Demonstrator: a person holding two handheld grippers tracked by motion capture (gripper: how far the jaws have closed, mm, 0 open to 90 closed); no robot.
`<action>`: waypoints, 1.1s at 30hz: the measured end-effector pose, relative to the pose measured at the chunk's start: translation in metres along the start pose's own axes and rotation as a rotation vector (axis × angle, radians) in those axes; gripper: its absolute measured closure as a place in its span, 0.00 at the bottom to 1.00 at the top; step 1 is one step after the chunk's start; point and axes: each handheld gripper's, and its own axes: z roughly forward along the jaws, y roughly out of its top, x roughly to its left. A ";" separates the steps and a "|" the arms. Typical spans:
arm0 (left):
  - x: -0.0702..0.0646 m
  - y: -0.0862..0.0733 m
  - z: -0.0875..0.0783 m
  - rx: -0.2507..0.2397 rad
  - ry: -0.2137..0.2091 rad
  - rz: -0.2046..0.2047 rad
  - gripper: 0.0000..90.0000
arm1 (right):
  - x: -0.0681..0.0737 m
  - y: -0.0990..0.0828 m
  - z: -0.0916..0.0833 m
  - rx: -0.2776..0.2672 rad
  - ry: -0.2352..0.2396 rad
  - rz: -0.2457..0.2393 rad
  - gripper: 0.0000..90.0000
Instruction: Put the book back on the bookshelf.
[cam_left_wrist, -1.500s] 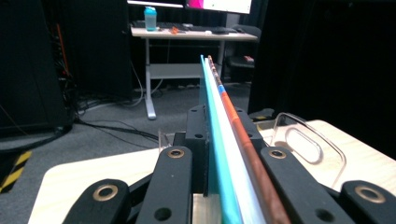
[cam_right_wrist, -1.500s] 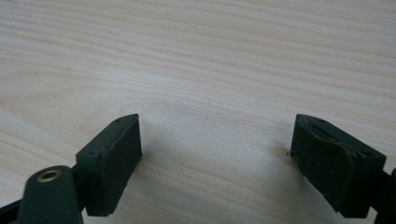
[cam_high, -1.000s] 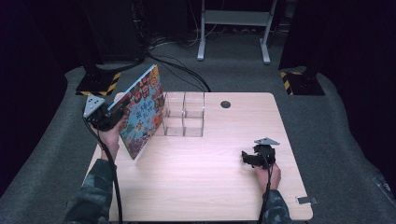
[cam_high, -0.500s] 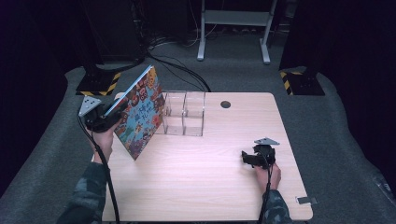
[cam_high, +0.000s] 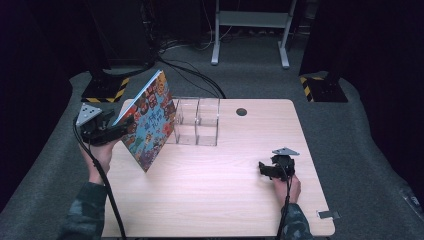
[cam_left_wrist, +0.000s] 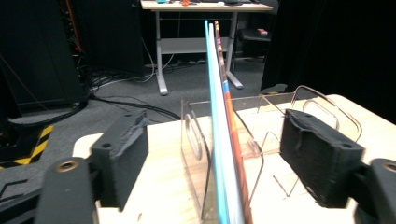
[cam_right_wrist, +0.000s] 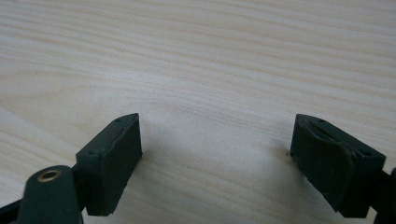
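one book, one clear rack, two tools, left just opened, right open

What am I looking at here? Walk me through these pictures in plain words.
A person at a wooden table holds a two-jaw gripper tool in each hand. The high view looks down from above; the other two pictures come from cameras riding on the tools, looking along their black jaws. On the table stands a clear plastic rack with a colourful picture book leaning in its left end. The left gripper has just been opening its jaws; the book stands between them with gaps on both sides, so it is not gripped. The right gripper rests open over bare wood, holding nothing.
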 end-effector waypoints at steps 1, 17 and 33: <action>0.001 -0.001 -0.003 0.007 0.001 0.001 0.25 | 0.000 0.000 0.000 0.000 -0.001 0.000 0.18; 0.001 -0.044 -0.043 0.127 0.007 0.047 0.10 | 0.000 0.000 0.000 0.000 -0.001 -0.001 0.18; 0.006 -0.124 -0.048 0.323 0.038 0.013 0.00 | 0.000 0.000 0.000 -0.002 0.001 -0.003 0.18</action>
